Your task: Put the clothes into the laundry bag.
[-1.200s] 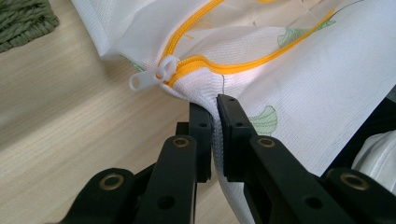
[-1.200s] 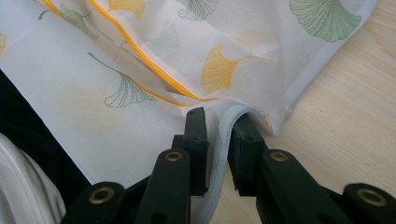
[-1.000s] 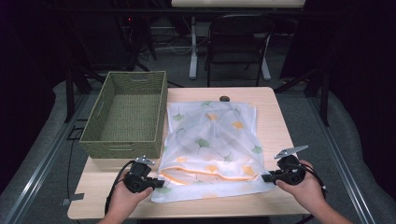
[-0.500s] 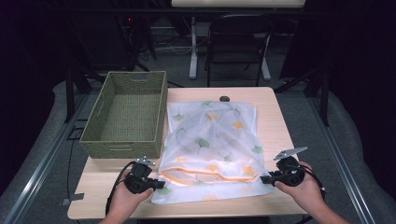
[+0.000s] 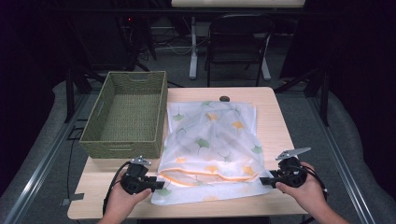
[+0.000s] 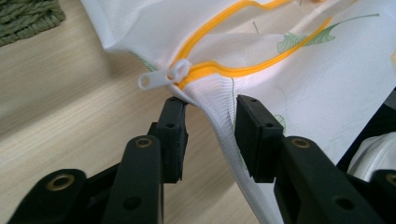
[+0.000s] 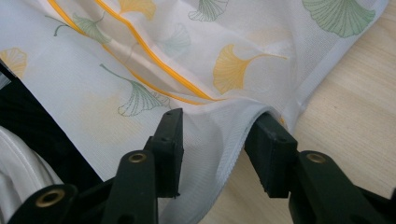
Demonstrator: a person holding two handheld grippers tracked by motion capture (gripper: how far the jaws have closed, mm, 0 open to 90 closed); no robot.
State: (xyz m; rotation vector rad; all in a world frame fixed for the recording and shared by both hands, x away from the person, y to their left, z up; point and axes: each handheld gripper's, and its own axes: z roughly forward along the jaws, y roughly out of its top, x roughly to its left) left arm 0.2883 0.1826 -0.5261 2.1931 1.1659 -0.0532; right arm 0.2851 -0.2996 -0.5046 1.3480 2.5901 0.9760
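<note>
**Mesh bag flanked at both near corners**

A white mesh laundry bag [image 5: 212, 149], printed with green and yellow ginkgo leaves, is spread flat on the table [image 5: 275, 121], its near edge lying at the table's front. An orange zipper [image 6: 243, 70] is seen running across the bag close to that near edge, and a white zipper pull [image 6: 161, 77] lies at the zipper's left end, just beyond the jaw tips in the left gripper view.

The left hand-held gripper [image 5: 156, 185] is placed at the bag's near left corner. In the left gripper view its jaws are held apart, with a raised fold of the mesh standing between them; the fabric is touched by the jaw on that view's left, while no clamping is shown. The right hand-held gripper [image 5: 265, 180] is placed at the near right corner. In the right gripper view its jaws are likewise spread, and the hemmed edge of the bag is draped between them without being pinched.

Each gripper is held by a hand, the left hand [image 5: 123, 203] and the right hand [image 5: 306, 193] entering from the bottom of the high view.

A green woven basket [image 5: 126, 114] is set on the table's left side, just beside the bag's left edge. A small dark round object [image 5: 224, 98] lies at the table's far edge, just beyond the bag.
</note>
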